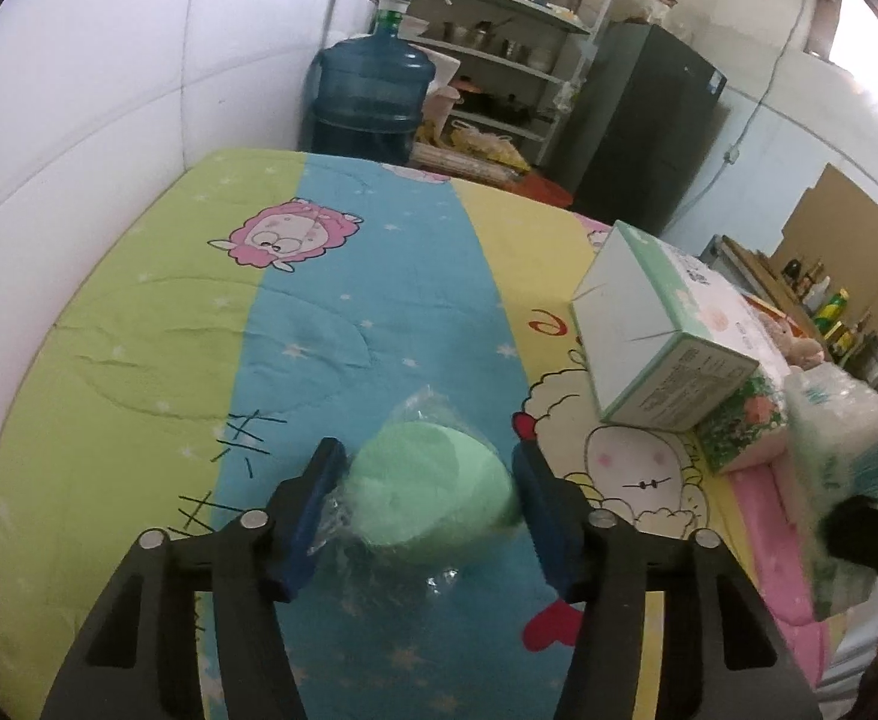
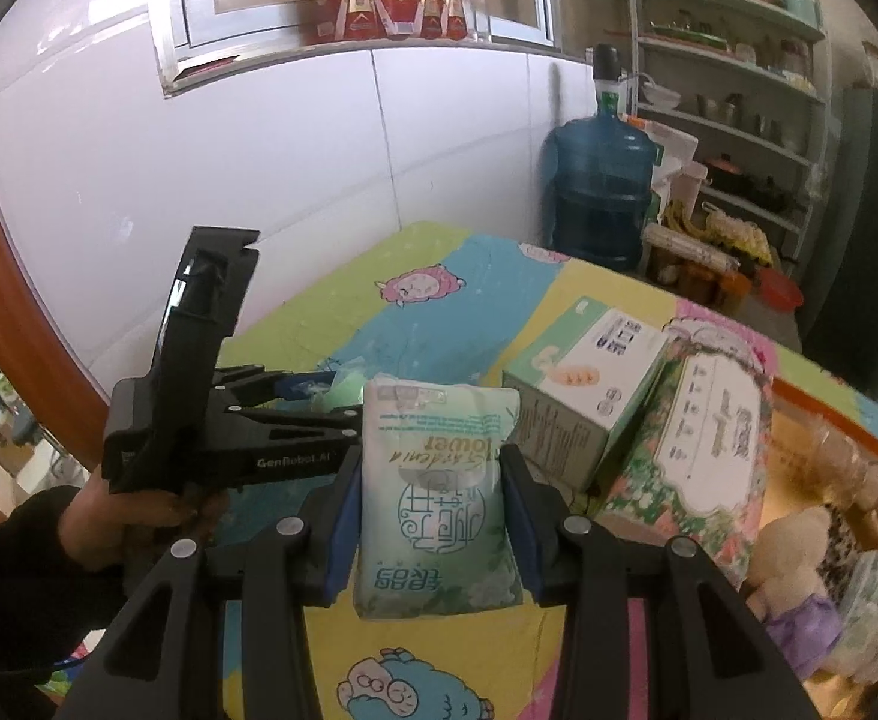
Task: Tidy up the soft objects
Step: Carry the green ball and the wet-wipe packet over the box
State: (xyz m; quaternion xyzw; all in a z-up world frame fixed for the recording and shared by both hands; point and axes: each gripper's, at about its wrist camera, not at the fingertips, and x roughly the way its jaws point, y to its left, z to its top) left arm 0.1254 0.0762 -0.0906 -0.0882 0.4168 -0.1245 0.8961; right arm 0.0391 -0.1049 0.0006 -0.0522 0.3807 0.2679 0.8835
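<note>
White lettering reading "GenRobot.AI" runs along the side of the black left gripper (image 2: 313, 393). The soft tissue pack (image 2: 436, 492) shows upside-down script, partly legible as "Gardenia flower". Other print is too small to read.

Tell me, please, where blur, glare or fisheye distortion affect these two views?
Left wrist view: the green wrapped sponge and tissue pack are motion-smeared, the window blows out. Right wrist view: sharper, though walls and shelves bow; dark vignette in both.

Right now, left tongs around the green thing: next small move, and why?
Probably finish closing the left tongs on the green wrapped sponge. It sits between the blue pads, one touching its plastic wrap, the other barely clear of it. The right tongs already grip the tissue pack, so a firm pinch should come before lifting.
</note>
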